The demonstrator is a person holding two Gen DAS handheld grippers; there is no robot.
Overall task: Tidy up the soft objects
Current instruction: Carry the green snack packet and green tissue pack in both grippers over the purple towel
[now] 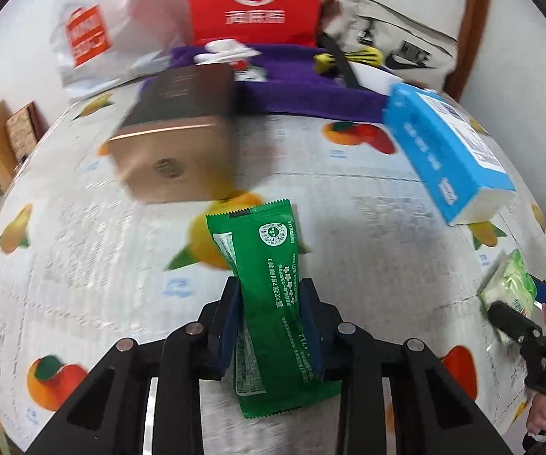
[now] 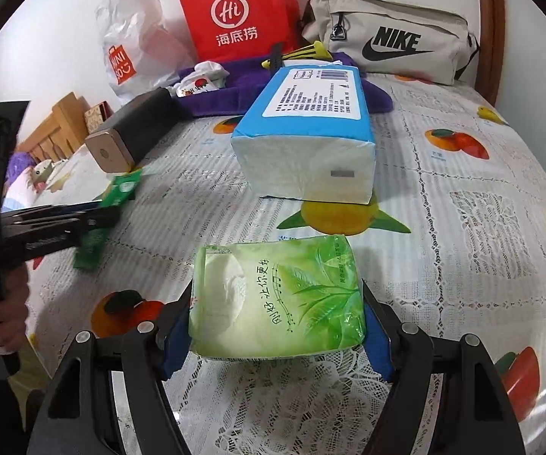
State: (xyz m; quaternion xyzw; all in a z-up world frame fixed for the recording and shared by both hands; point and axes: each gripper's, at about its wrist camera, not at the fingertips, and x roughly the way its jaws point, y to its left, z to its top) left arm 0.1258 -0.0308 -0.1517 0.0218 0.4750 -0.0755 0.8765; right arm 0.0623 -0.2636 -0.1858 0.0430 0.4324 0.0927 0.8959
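We count one green sachet (image 1: 269,288), clamped by our left gripper (image 1: 271,322), and one green tissue pack (image 2: 276,295), clamped by our right gripper (image 2: 276,326). One blue tissue brick (image 2: 307,132) and one gold-ended box (image 2: 129,136) lie on the fruit-print lace cloth (image 2: 481,227). One red bag (image 2: 235,11), one white bag (image 2: 132,38) and one beige pouch (image 2: 390,38) stand against the wall; contents hidden.
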